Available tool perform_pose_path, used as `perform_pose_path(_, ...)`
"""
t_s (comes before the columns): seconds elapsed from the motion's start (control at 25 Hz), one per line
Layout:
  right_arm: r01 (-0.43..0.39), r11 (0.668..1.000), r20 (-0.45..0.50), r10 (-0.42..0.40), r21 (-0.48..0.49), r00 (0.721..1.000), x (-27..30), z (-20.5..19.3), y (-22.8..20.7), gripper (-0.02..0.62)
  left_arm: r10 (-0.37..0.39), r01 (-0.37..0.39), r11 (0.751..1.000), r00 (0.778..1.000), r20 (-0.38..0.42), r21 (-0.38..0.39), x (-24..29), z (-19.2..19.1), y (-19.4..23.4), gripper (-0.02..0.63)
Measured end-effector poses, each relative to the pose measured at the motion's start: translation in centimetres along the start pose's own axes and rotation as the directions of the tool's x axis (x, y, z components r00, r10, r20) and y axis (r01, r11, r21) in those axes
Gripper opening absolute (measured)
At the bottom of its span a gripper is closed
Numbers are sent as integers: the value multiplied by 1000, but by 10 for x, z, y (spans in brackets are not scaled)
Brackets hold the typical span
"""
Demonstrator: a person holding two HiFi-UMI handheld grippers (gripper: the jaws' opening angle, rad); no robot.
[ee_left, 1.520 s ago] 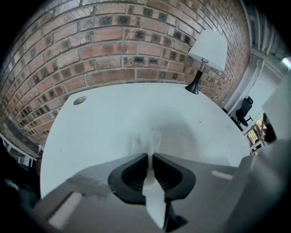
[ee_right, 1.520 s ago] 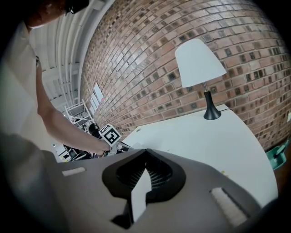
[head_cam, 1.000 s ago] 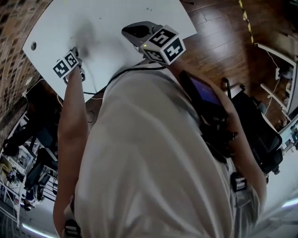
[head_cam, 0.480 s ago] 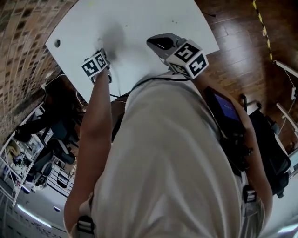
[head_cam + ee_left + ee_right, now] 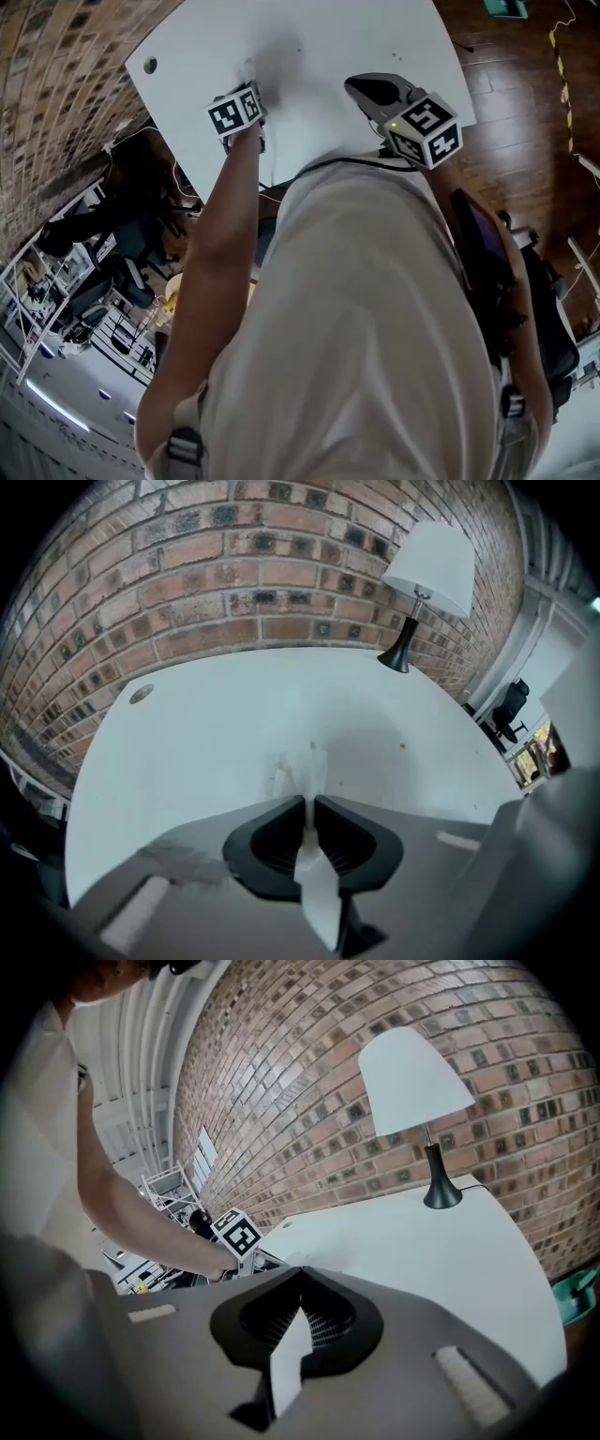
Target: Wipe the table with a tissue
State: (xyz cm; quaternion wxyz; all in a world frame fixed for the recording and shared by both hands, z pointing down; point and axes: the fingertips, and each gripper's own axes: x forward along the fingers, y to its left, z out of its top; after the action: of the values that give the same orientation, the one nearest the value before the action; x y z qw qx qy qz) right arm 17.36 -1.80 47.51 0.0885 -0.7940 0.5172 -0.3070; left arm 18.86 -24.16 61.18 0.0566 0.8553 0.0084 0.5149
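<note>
1. Head view: one person (image 5: pixel 356 319) leans over one white table (image 5: pixel 309 37) with a gripper in each hand, two in all. The left gripper (image 5: pixel 249 97) points down at the tabletop near its front left part. The right gripper (image 5: pixel 372 89) sits apart from it, over the table's right side. The tissue is too small to pick out here. One round hole (image 5: pixel 149 66) shows in the table's left corner. A brick wall (image 5: pixel 56 84) lies on the left and a wooden floor (image 5: pixel 525 112) on the right.

2. Left gripper view: the jaws are nearly together, pinching one white tissue (image 5: pixel 307 767). A thin fold runs up through the gap between them. The rest bunches just ahead of the tips, flat against the table, roughly at its middle. One lamp (image 5: pixel 427 574) stands at the far right edge by the wall.

3. Right gripper view: the jaws are closed tip to tip with nothing between them, raised above the table. The tissue is not visible between them or near them. The same single lamp shows, and the person's arm (image 5: pixel 131 1208) reaches to the left gripper at the left.
</note>
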Motion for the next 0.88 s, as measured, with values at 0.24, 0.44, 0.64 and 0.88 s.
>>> perform_pose_path(0.24, 14, 1000, 5, -14, 13, 1000, -4, 1, -8, 8, -46, 46, 996, 999, -7, 78, 9, 13, -31, 37)
perform_pose_path(0.44, 26, 999, 15, -27, 27, 1000, -14, 1, -18, 8, -140, 150, 978, 987, -74, 146, 11, 8, -65, 38)
perform_pose_path(0.64, 8, 1000, 13, -8, 20, 1000, -17, -2, -19, 8, -235, 256, 953, 962, -139, 162, 6, -17, -107, 38)
perform_pose_path(0.88, -32, 999, 5, 32, 23, 999, -13, 3, -17, 8, -273, 275, 961, 961, -39, 39, -7, -40, -129, 40)
